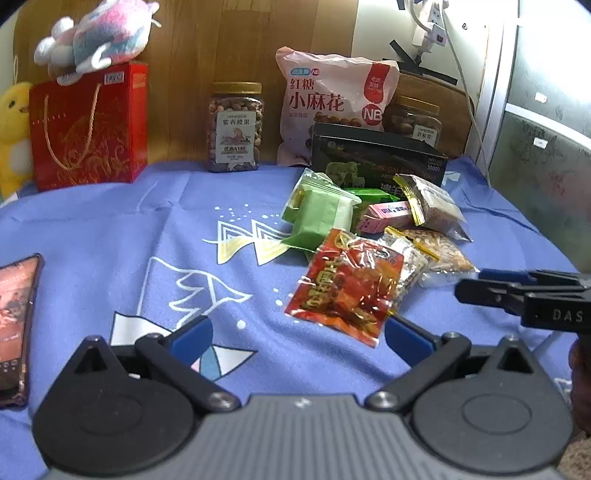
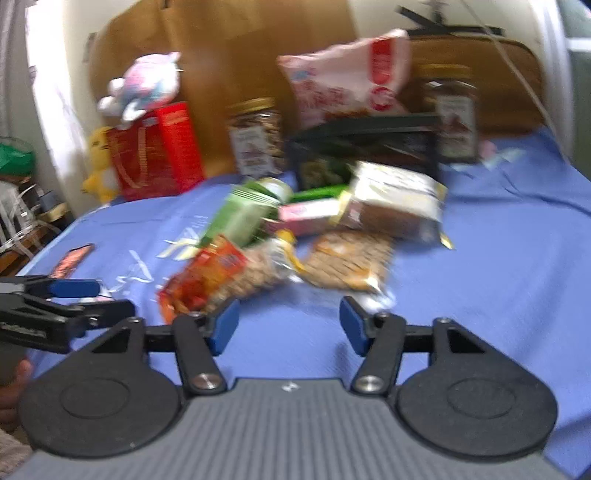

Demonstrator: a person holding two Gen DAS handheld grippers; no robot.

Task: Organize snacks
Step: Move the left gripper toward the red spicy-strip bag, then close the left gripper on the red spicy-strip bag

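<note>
A pile of small snack packets lies on the blue cloth: a red packet (image 1: 347,286), green packets (image 1: 319,214), a pink bar (image 1: 388,216) and clear bags of brown snacks (image 1: 432,206). The pile also shows, blurred, in the right wrist view, with the red packet (image 2: 201,277) nearest. My left gripper (image 1: 297,338) is open and empty, just in front of the red packet. My right gripper (image 2: 290,325) is open and empty, close before the pile; it shows at the right edge of the left wrist view (image 1: 484,284).
Along the back stand a red gift bag (image 1: 86,127) with a plush toy (image 1: 99,35) on top, a nut jar (image 1: 234,127), a large pink snack bag (image 1: 332,101), a black box (image 1: 376,155) and a second jar (image 1: 413,120). A phone (image 1: 14,325) lies at left.
</note>
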